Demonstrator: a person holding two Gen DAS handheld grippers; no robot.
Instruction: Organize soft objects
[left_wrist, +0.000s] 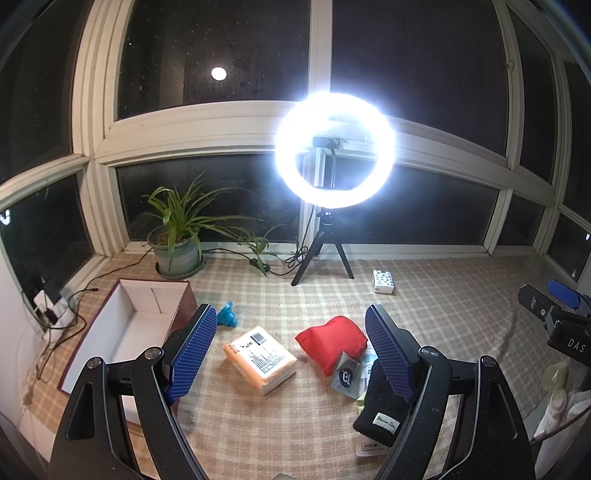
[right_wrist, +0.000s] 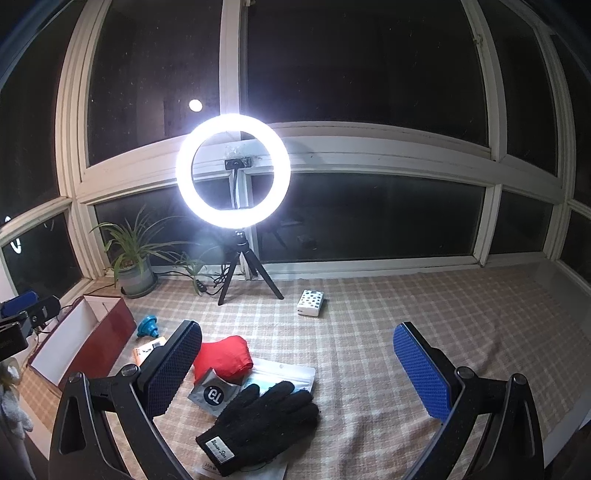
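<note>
Open checked cloth (right_wrist: 424, 314) right of the pile, bare out to the window wall. Only a small dotted box (right_wrist: 310, 303) there, well apart from the rest. Centre crowded: black glove (right_wrist: 266, 424) atop clear packets (right_wrist: 291, 373), grey sachet (right_wrist: 212, 393) and red pouch (right_wrist: 223, 356) touching, orange pack (left_wrist: 260, 360) just beside. Left side blocked by open-topped box (left_wrist: 110, 332); blue piece (left_wrist: 226, 314) near its wall. Rear line taken by tripod legs (left_wrist: 321, 254), cables, potted plant (left_wrist: 177, 236).

One black glove (right_wrist: 258, 421), one red pouch (right_wrist: 223, 356), one box (left_wrist: 125, 332), one plant (left_wrist: 177, 236)
</note>
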